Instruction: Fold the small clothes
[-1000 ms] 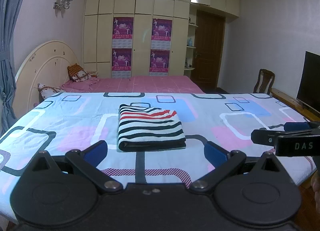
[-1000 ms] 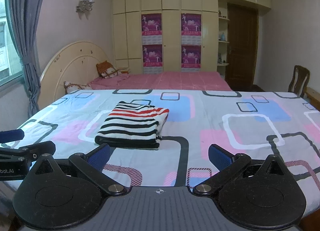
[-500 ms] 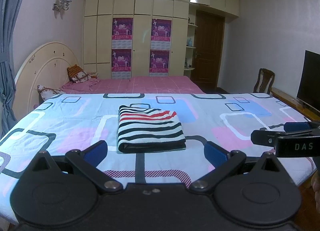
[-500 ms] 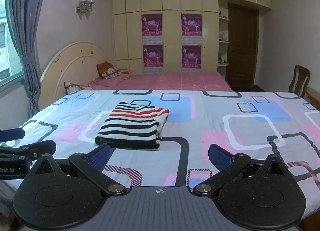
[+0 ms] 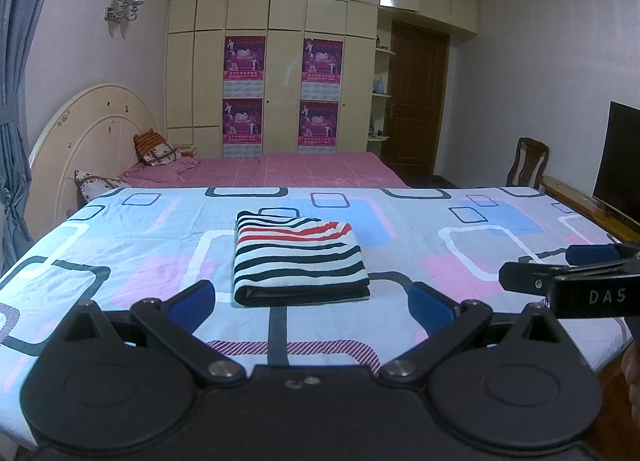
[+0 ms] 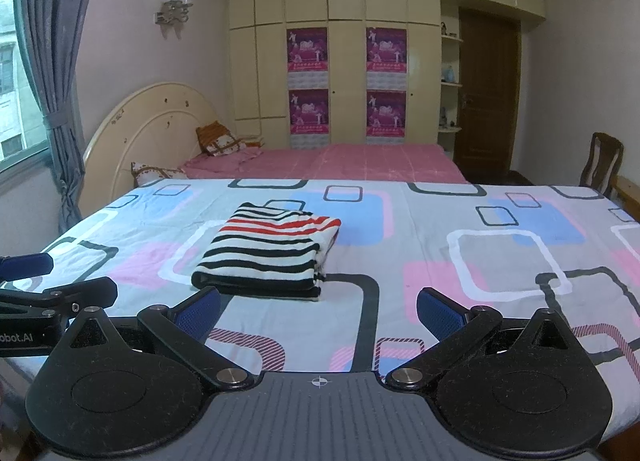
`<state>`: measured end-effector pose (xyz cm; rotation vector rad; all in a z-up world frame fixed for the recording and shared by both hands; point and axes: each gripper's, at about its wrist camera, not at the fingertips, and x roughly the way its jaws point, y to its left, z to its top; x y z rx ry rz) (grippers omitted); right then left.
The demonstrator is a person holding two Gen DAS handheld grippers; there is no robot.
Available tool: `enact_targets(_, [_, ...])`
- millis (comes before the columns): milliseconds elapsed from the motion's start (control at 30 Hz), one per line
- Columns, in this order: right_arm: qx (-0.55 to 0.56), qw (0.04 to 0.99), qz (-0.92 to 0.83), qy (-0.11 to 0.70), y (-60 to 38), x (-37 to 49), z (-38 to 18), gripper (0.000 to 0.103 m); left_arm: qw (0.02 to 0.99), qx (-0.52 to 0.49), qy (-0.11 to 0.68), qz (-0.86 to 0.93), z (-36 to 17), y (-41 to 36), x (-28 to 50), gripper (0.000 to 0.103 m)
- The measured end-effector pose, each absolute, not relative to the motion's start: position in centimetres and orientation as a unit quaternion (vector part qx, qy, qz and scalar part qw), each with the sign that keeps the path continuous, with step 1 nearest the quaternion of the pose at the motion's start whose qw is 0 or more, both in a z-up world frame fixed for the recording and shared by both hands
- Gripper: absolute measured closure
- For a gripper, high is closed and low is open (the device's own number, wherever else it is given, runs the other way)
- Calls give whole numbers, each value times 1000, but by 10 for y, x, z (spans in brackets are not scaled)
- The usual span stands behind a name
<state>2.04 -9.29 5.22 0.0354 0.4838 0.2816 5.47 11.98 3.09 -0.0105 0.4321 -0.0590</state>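
A folded striped garment, black, white and red, lies flat on the patterned bed sheet; it also shows in the right wrist view. My left gripper is open and empty, held back from the garment's near edge, near the bed's front. My right gripper is open and empty, to the right of the garment and also held back. The right gripper shows from the side in the left wrist view, and the left gripper shows at the left edge of the right wrist view.
A pink bed with pillows and a round headboard lies beyond. Cream wardrobes, a brown door, a wooden chair and a dark screen stand around. A curtain hangs at left.
Both grippers have stayed open and almost still. The garment has not moved.
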Motion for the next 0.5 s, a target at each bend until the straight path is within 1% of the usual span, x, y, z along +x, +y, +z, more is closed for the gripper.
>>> enact_targets(500, [17, 961, 144, 235, -95, 21, 51, 0, 977, -4, 214, -27, 33, 119, 56, 0])
